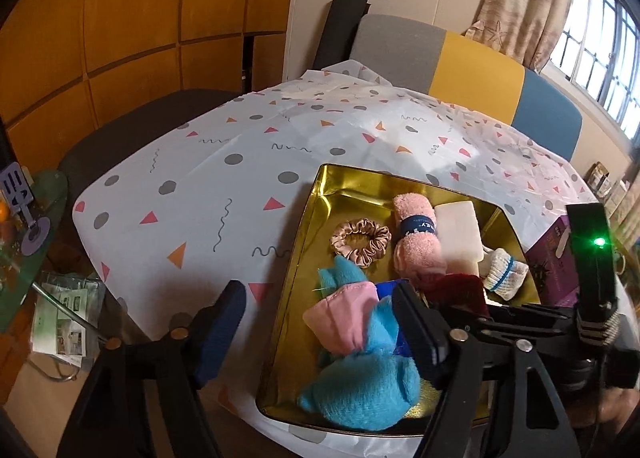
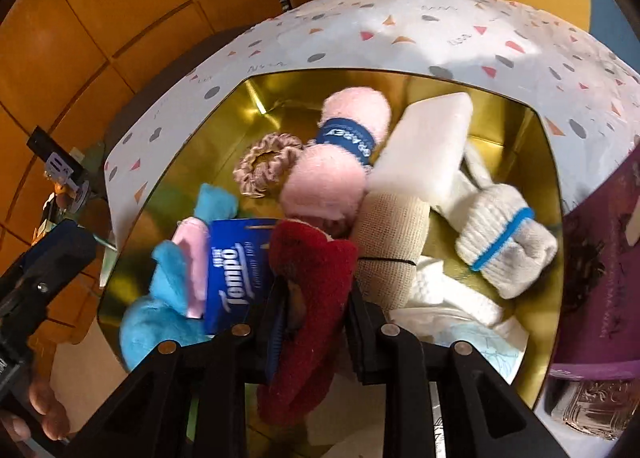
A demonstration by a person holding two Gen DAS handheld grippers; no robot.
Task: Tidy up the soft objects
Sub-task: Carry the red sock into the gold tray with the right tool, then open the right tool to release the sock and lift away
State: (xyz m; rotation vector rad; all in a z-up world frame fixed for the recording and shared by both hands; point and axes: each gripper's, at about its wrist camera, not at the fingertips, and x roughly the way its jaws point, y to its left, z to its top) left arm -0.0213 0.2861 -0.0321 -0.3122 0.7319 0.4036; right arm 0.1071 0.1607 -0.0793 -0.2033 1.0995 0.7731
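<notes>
A: Red plush (image 2: 310,258) is clamped in my right gripper (image 2: 312,314), low over the gold tin (image 2: 552,218), near its front edge. Only the right view shows that grip.

B: Left gripper (image 1: 320,322)?

A: Released, jaws wide, nothing between the pads; it hangs over the tin's left rim above the blue plush (image 1: 360,390). No earlier frame, moving on.

B: Tin contents?

A: Fuzzy pink roll (image 2: 340,162) with a navy band, satin scrunchie (image 2: 266,164), white foam block (image 2: 424,150), knit white bundle (image 2: 506,242) with a blue elastic, beige gauze roll (image 2: 390,246), blue tissue pack (image 2: 236,270). The gauze roll shows in the right view only.

B: Around it?

A: Patterned cloth (image 1: 208,186) under the tin; purple box (image 2: 600,258) touching its right side.
</notes>
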